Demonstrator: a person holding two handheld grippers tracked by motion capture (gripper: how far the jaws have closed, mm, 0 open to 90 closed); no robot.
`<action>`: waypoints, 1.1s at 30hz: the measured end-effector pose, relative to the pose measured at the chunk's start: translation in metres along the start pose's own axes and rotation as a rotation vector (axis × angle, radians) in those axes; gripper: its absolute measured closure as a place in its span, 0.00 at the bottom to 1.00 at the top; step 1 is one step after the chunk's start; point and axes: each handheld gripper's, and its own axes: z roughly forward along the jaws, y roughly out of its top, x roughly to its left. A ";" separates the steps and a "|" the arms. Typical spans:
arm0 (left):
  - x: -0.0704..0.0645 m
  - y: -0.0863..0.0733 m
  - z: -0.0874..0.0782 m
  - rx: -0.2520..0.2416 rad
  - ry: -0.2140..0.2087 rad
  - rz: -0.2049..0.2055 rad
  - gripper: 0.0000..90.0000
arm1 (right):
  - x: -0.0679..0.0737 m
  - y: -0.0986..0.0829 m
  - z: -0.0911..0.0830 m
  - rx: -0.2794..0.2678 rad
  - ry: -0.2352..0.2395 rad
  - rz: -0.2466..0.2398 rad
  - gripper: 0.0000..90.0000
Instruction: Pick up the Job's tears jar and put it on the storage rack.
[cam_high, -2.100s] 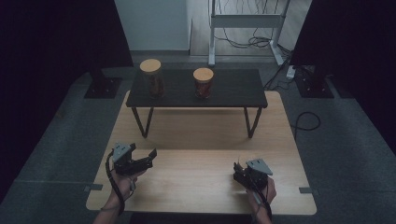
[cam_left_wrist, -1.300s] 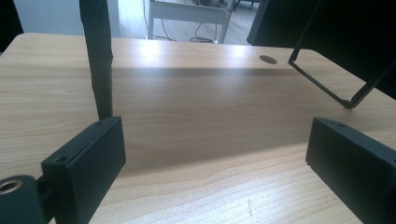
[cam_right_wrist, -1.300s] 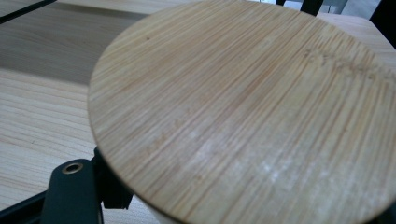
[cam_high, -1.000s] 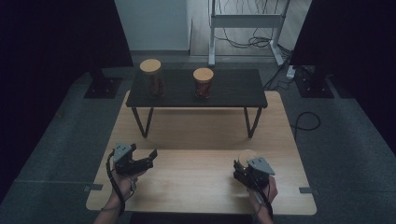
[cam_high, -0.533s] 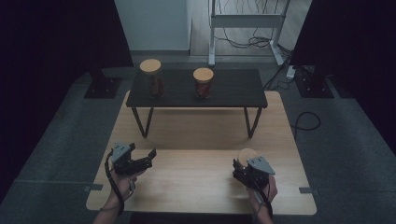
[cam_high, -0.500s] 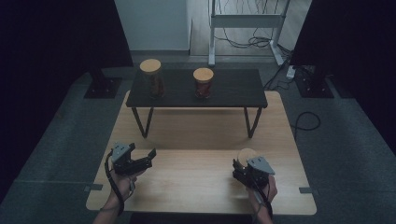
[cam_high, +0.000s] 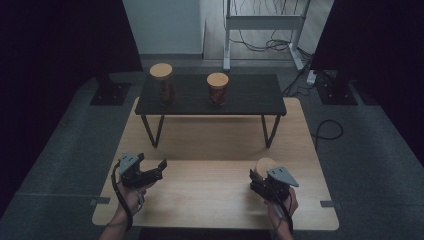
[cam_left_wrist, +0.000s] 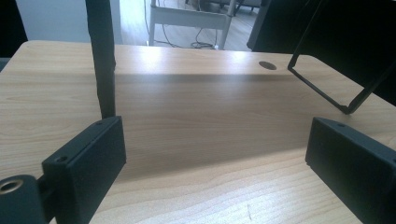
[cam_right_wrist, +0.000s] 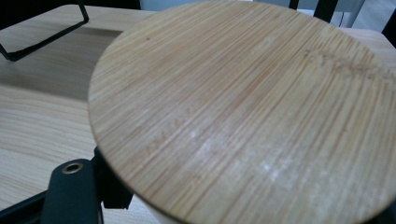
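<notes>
My right gripper (cam_high: 258, 181) sits near the front right of the wooden table (cam_high: 210, 145), shut on a round bamboo lid (cam_high: 264, 164). That lid (cam_right_wrist: 243, 107) lies very close to the camera in the right gripper view, with one black finger (cam_right_wrist: 70, 191) under its left rim. A thin white edge shows under the lid; whatever else is beneath it is hidden. My left gripper (cam_high: 161, 170) rests at the front left, open, with bare wood between its jaws (cam_left_wrist: 219, 158).
A low black table (cam_high: 250, 95) stands on the far half of the wooden table. It carries two glass jars with bamboo lids (cam_high: 162, 85) (cam_high: 217, 89). Its thin legs (cam_left_wrist: 105, 60) rise ahead of my left gripper. A white desk frame (cam_high: 262, 22) stands behind.
Two seconds ago no lid showed at my right gripper; since one second ago the bamboo lid shows above its jaws. The left gripper has stayed still.
</notes>
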 end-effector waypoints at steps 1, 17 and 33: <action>0.000 0.000 0.000 0.000 -0.001 0.000 0.05 | 0.000 0.001 0.000 -0.002 0.001 0.001 0.28; 0.003 0.002 -0.004 -0.016 -0.003 -0.004 0.05 | 0.003 0.013 -0.003 -0.020 0.013 -0.002 0.28; 0.001 0.001 -0.003 -0.011 -0.001 0.002 0.06 | 0.003 0.019 -0.005 -0.043 0.008 -0.001 0.28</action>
